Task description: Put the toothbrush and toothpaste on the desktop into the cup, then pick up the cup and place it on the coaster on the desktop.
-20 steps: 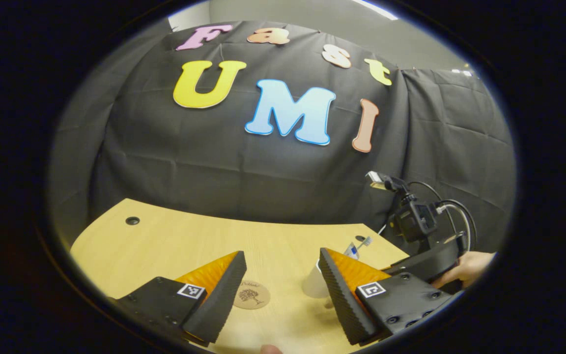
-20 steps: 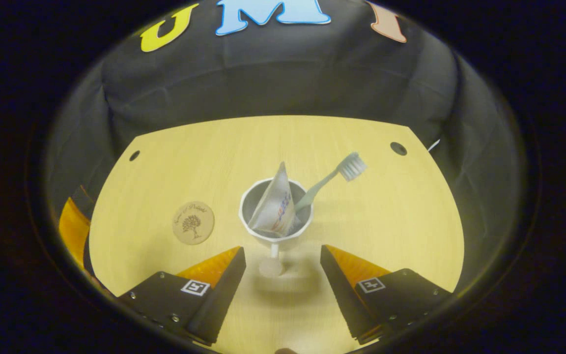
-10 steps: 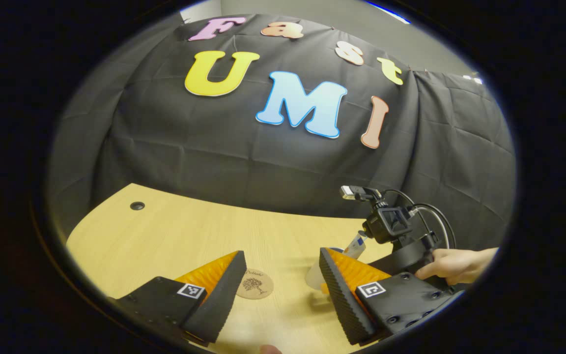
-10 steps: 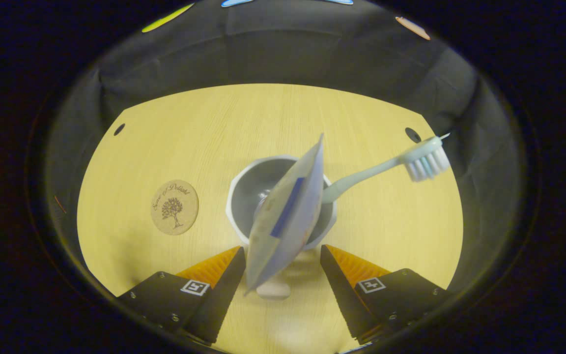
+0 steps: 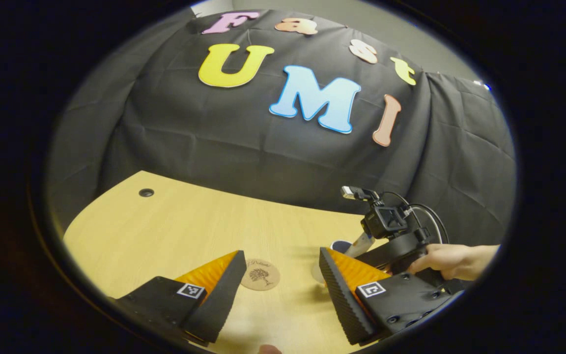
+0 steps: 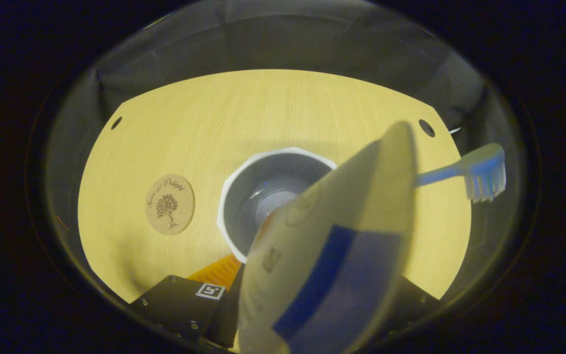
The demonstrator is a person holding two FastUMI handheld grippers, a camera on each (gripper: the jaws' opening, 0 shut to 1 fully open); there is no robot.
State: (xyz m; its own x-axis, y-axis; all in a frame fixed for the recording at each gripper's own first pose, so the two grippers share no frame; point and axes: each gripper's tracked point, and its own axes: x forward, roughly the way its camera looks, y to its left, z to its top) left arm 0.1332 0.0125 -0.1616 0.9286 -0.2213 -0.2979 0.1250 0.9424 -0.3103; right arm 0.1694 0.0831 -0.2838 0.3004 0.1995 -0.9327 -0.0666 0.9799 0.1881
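Right gripper view: toothpaste tube (image 6: 332,255) and toothbrush (image 6: 479,172) already in cup (image 6: 243,196), just ahead of right gripper's fingers (image 6: 224,290), spread hidden by tube; coaster (image 6: 169,204) off to their left, unoccupied. Left gripper (image 5: 283,290) fingers apart, idle. Left: lift, place.

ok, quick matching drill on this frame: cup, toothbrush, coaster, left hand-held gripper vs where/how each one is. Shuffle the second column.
Things:
1. cup
2. toothbrush
3. coaster
4. left hand-held gripper

States:
a. flat on the desktop, nothing on it
b. open, holding nothing
c. head sticks out past the rim
d. holds the toothpaste and a brush handle

Pairs: 1-d, 2-c, 3-a, 4-b
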